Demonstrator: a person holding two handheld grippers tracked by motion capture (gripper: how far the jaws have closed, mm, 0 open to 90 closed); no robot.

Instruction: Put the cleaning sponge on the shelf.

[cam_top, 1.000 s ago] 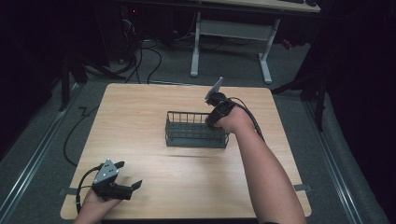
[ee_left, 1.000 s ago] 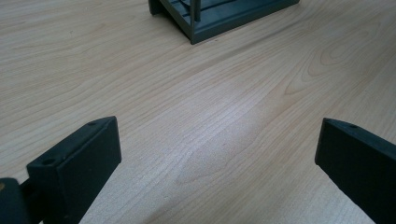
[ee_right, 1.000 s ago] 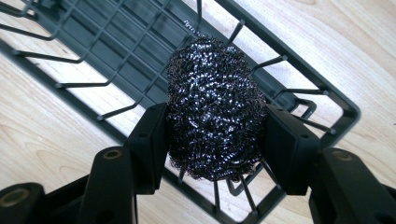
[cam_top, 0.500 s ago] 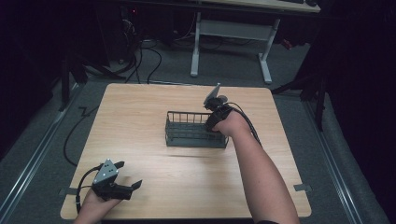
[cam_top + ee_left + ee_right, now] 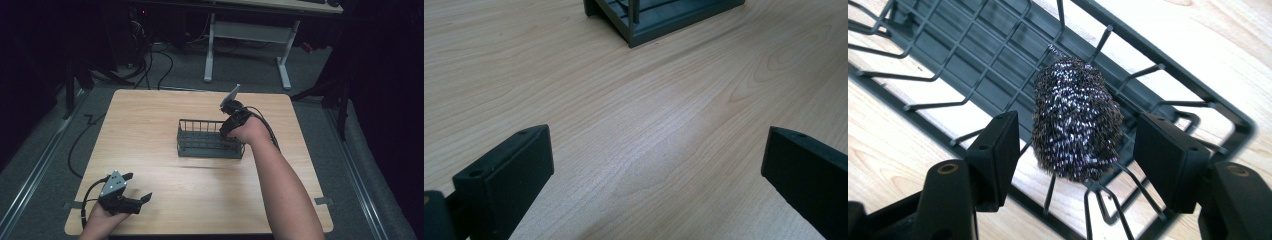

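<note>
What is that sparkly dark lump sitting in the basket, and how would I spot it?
On the wooden table stands a dark wire basket. At its right end, between the right gripper's just-opened jaws, lies a steel wool scourer: a rounded, glittering tangle, unlike the straight wires around it.

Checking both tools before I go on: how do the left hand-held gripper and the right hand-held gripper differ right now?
The left hand-held gripper rests low at the table's near edge, its jaws wide over bare wood. The right hand-held gripper reaches into the wire basket; its jaws have just been opening, and the steel wool scrubber sits between them, pads clear. Both are open.
</note>
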